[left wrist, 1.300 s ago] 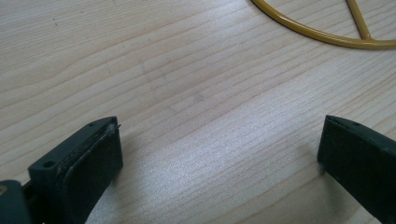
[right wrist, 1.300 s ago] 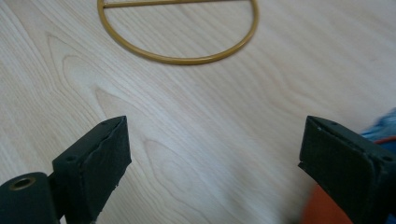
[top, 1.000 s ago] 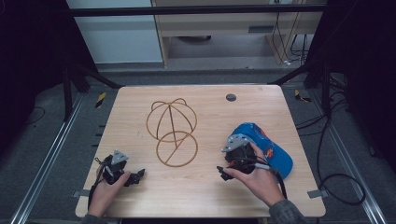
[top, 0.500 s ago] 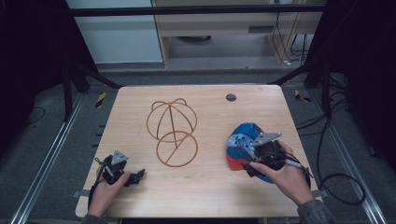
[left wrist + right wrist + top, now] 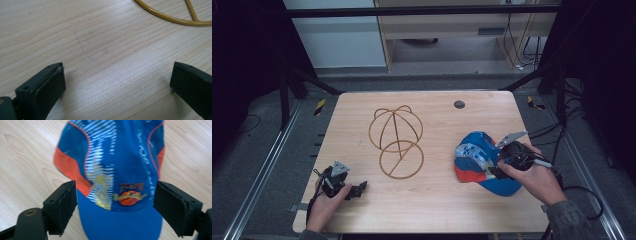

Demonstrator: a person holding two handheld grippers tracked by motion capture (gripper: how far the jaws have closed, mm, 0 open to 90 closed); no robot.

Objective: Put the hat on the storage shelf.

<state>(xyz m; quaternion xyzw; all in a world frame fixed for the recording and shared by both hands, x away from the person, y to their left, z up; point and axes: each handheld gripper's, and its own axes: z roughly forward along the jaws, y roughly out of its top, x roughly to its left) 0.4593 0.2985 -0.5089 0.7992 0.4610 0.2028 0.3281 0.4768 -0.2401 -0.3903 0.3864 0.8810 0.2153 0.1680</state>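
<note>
Standing over a pale wooden table (image 5: 427,200), a person worked two handheld grippers in a dim room. Near the table's middle lay a yellow wire frame (image 5: 397,140), a dome of hoops joined to a flat ring, well apart from both hands. Toward the right edge sat a blue cap with orange panels (image 5: 477,160), its brim pointing at the person's right hand. The right gripper (image 5: 115,207) hung over that brim, its jaws standing apart on either side and having just narrowed a little, the pads short of the cloth. At the near left corner the left gripper (image 5: 117,82) rested low over bare wood, its jaws spread wide with nothing between them. A small dark disc (image 5: 459,104) marked the far side.
</note>
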